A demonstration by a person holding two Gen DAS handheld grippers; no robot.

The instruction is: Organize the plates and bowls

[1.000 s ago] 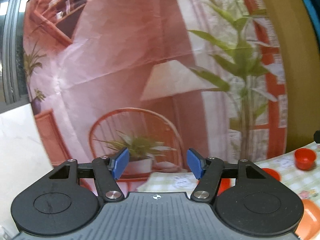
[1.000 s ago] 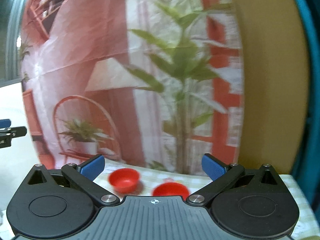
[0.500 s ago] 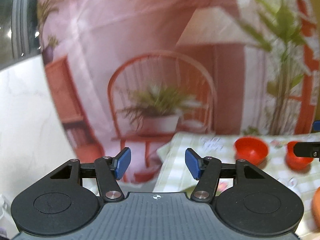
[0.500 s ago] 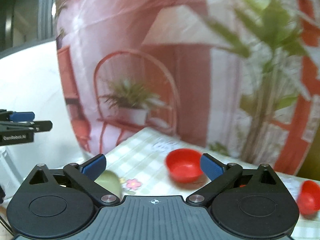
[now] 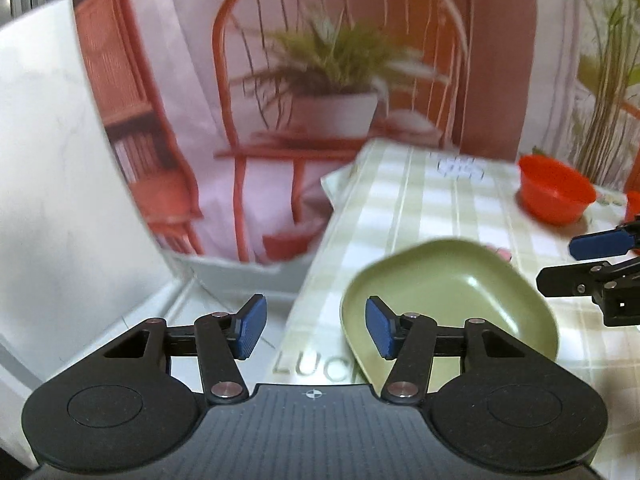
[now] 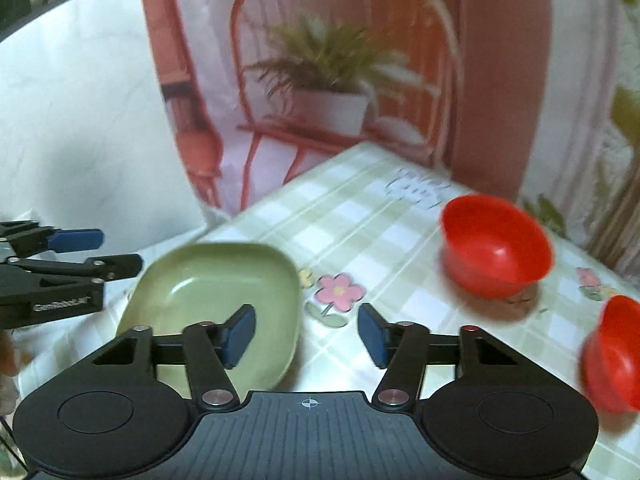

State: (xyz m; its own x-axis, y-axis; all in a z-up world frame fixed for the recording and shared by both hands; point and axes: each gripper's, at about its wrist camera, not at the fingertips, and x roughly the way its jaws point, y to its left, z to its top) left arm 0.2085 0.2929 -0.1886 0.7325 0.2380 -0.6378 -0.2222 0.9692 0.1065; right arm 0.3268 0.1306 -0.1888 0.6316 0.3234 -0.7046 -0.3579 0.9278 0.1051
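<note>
Your left gripper (image 5: 312, 330) has its blue ribbed pads spread apart, pinching nothing, poised over the tablecloth's near left edge. Your right gripper (image 6: 306, 336) is likewise spread wide and empty. The green plate (image 6: 224, 292) is a smooth, glossy, rounded-square dish with a raised rim; it sits near the left edge of the tablecloth (image 6: 360, 220) with nothing in it. That cloth is shiny, checked in pale green and white, with printed flowers. Two red bowls of glossy plastic stand toward the far right side: one round bowl (image 6: 496, 244) upright and empty, the other red bowl (image 6: 612, 352) blurred at the right edge, contents unclear.
</note>
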